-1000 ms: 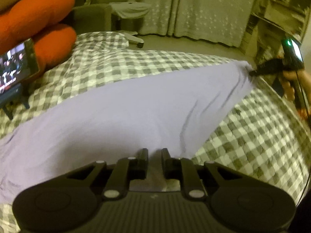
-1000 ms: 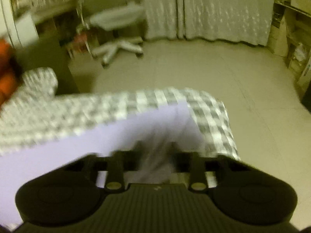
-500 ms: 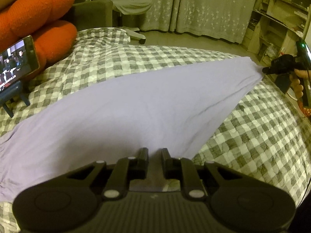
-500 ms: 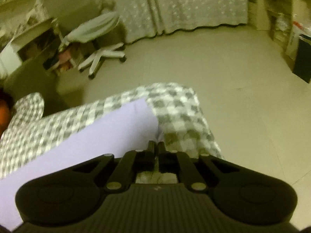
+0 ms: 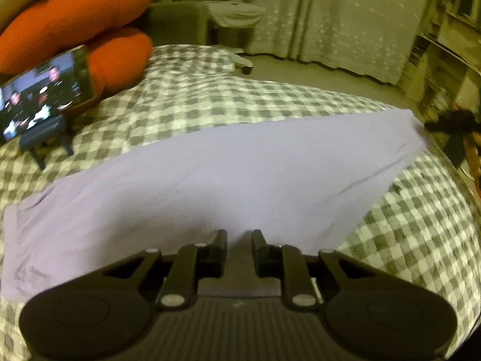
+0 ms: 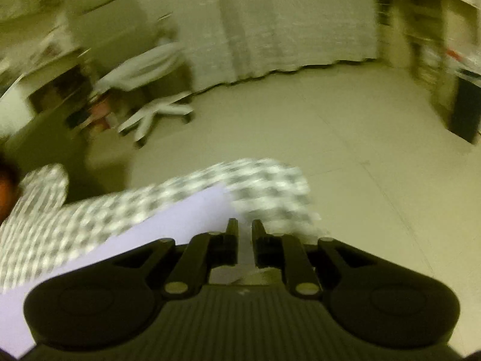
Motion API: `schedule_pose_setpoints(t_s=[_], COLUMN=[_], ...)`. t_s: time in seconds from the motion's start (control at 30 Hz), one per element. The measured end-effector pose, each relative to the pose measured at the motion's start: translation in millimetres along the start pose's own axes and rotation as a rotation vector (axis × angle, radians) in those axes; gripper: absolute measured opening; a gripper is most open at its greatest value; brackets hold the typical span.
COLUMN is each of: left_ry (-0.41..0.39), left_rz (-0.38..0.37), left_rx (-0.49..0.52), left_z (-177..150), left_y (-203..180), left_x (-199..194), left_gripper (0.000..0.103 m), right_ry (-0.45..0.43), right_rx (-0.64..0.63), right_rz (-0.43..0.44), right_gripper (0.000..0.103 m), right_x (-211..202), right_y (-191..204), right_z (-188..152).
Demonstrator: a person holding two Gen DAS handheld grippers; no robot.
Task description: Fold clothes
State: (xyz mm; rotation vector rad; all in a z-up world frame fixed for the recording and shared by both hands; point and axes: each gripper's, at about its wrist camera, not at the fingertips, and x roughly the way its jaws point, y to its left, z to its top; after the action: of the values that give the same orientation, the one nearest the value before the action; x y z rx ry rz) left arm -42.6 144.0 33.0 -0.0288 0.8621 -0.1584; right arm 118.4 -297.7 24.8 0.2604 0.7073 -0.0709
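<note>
A lilac garment (image 5: 228,180) is spread flat on the checked bed (image 5: 210,105). Its near edge is pinched by the left gripper (image 5: 239,237), while the right gripper (image 6: 245,228), slightly parted, is seen at its far right corner. Both edges are best kept taut and level for a clean crease.

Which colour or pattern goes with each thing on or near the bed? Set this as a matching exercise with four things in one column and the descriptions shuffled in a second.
Things:
1. garment
2. bedspread
3. cushion
4. office chair

Descriptions:
A. orange
B. white base with a pale seat
C. plain lilac
D. grey and white check

Pairs: 1-C, 2-D, 3-A, 4-B
</note>
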Motion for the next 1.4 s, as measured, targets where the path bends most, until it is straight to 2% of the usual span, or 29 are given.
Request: schedule_pose_setpoints(t_s=[0.07,0.13,0.17,0.2,0.27,0.43,0.53,0.6,0.73,0.9,1.03,1.13,1.33,1.4], left_ry=[0.006,0.010,0.011,0.008,-0.012,-0.007,0.008,-0.001,-0.017,-0.043,-0.059,-0.046,-0.017,-0.011], left_rz=[0.013,0.014,0.012,0.016,0.038,0.031,0.064,0.094,0.135,0.183,0.234,0.252,0.297,0.314], left_rx=[-0.039,-0.092,-0.126,-0.166,-0.210,-0.178,-0.110,-0.061,-0.038,0.032,-0.018,-0.081,-0.192,-0.212], left_z=[0.8,0.9,0.9,2.0,3.6,2.5,-1.8,-3.5,-7.3,-9.2,-6.2,-5.9,-5.3,-5.4], left_y=[7.6,16.2,21.1,27.2,35.2,23.8,6.2,-5.8,-16.3,-27.3,-9.7,6.4,33.1,37.0], left_x=[1.4,1.7,1.5,0.2,-3.4,-3.1,2.2,2.0,-0.3,-2.5,-7.3,-6.6,-2.0,-0.3], left_gripper=[0.018,0.018,0.018,0.019,0.021,0.021,0.023,0.024,0.024,0.024,0.025,0.025,0.025,0.025], right_ry=[0.034,0.018,0.010,0.001,-0.012,-0.063,-0.058,-0.040,-0.035,-0.039,-0.039,0.007,0.045,0.059], right_rx=[-0.059,-0.089,-0.104,-0.118,-0.147,-0.275,-0.359,-0.465,-0.709,-0.756,-0.792,-0.799,-0.661,-0.600], right_rz=[-0.018,-0.107,-0.151,-0.195,-0.268,-0.178,-0.071,-0.007,0.082,0.139,0.183,0.174,0.166,0.167], right_gripper=[0.014,0.010,0.012,0.021,0.021,0.021,0.023,0.028,0.031,0.031,0.031,0.031,0.032,0.037], right_x=[8.5,9.7,10.3,10.9,11.5,-8.2,-17.2,-20.3,-28.6,-33.6,-36.9,-27.7,-13.6,-8.4], right_y=[10.0,13.6,15.4,17.2,21.1,57.4,87.7,111.7,161.0,196.0,222.9,230.8,215.4,207.7], right_z=[-4.3,-4.6,-4.7,-4.9,-5.6,-10.5,-18.3,-30.6,-64.0,-81.0,-94.3,-101.4,-86.7,-80.2])
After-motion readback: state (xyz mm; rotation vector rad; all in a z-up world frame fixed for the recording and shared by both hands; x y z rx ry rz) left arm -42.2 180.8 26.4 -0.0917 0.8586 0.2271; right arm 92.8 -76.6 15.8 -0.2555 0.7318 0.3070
